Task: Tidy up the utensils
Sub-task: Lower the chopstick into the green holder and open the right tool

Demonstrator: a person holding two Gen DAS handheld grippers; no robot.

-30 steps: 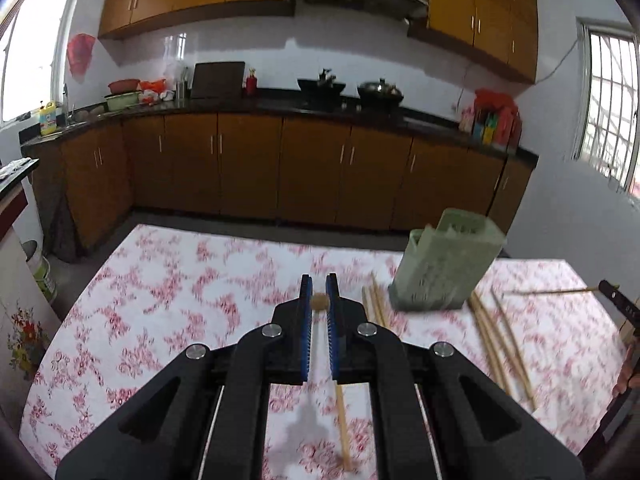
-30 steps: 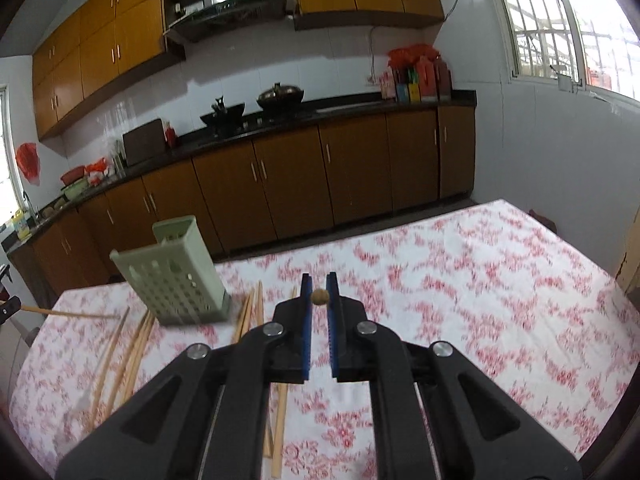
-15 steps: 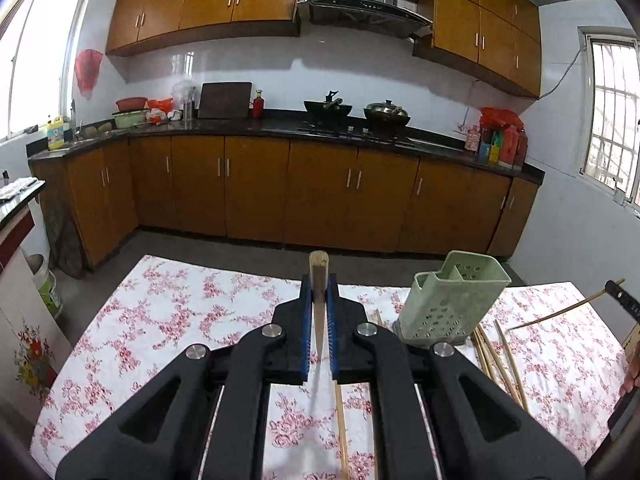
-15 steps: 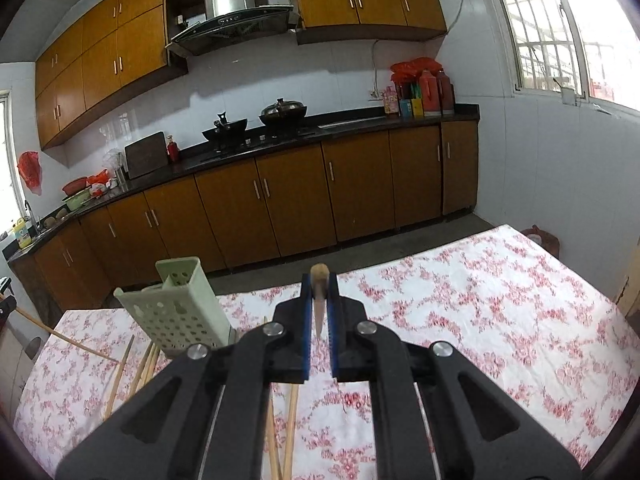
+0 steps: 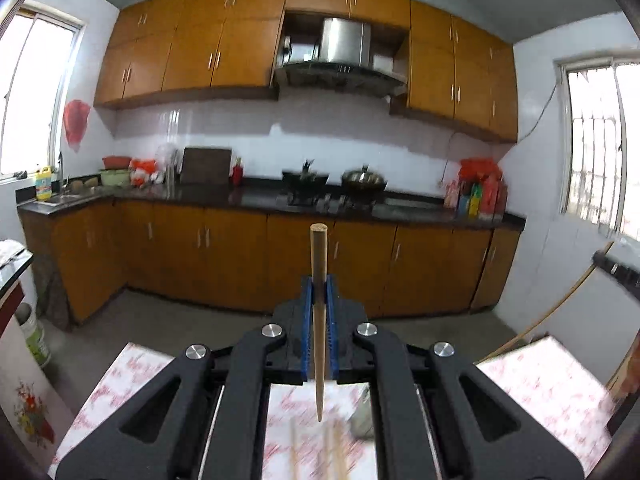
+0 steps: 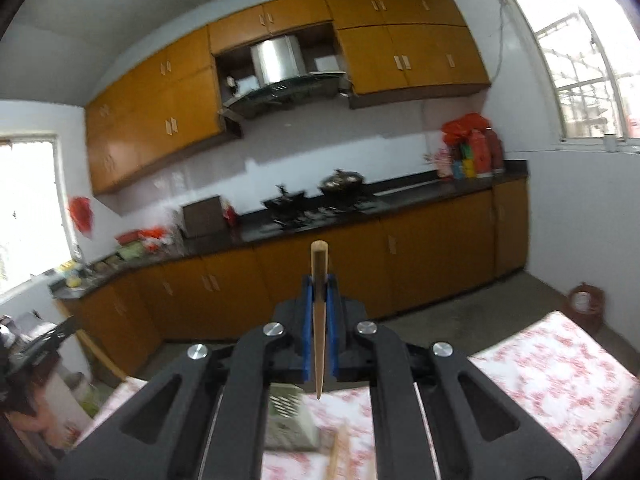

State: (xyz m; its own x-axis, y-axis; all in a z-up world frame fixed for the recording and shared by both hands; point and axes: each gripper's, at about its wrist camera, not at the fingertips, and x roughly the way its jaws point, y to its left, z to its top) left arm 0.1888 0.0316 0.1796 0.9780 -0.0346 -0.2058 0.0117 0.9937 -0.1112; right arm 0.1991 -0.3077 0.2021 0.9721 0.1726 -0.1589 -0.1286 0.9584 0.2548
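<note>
Chopstick [image 5: 319, 312] pinched in left gripper [image 5: 319, 284] — long axis vertical in frame centre, blunt end up. Right gripper [image 6: 319, 284] pinches second chopstick [image 6: 319, 320] — same orientation.

We look out from just behind each gripper, along its jaws: the left gripper [image 5: 319, 280] view sits level and faces the kitchen counter [image 5: 280, 200] and range hood [image 5: 340, 56] squarely, with only the near edge of the flowered surface [image 5: 540, 376] low in view. The right gripper [image 6: 319, 280] view is rolled so the counter [image 6: 400, 196] slopes, and it faces the same wall from further right. Both views share the hood [image 6: 280, 68], the stove pots and the orange cabinets, all well away, while the surface [image 6: 560, 360] lies close beneath.
</note>
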